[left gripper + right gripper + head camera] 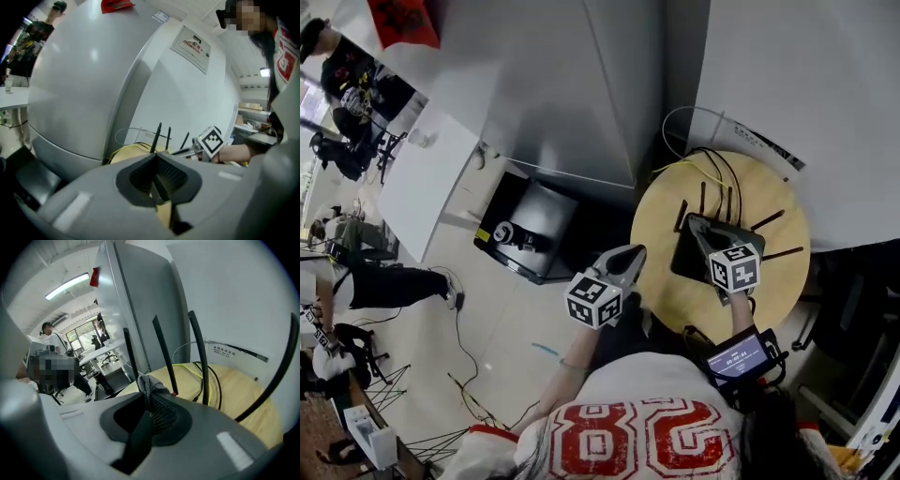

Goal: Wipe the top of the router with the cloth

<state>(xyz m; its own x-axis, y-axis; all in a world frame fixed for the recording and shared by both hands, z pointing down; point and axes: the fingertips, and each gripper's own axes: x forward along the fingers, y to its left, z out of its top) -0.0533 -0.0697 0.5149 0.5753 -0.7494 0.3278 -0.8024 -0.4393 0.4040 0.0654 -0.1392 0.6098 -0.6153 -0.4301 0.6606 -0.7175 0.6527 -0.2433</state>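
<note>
The black router (pixel 689 255) lies on the round wooden table (pixel 773 291), its thin antennas (pixel 768 220) spread around it. My right gripper (pixel 705 232) hovers right over the router's top, shut on a grey cloth (pixel 149 384) that bunches out past the jaw tips. In the right gripper view (pixel 150 400) the antennas (pixel 164 357) stand upright just ahead; the router's body is hidden beneath the jaws. My left gripper (pixel 628 258) hangs off the table's left edge, shut with nothing in it. Its own view (pixel 157 171) shows the antennas (pixel 158 136) and table (pixel 129 152) beyond.
Yellow and black cables (pixel 712 173) run over the table's far side toward the white wall (pixel 806 84). A black box (pixel 530 230) sits on the floor left of the table, against a tall grey cabinet (pixel 572 84). A small screen (pixel 736 357) is strapped to the right wrist.
</note>
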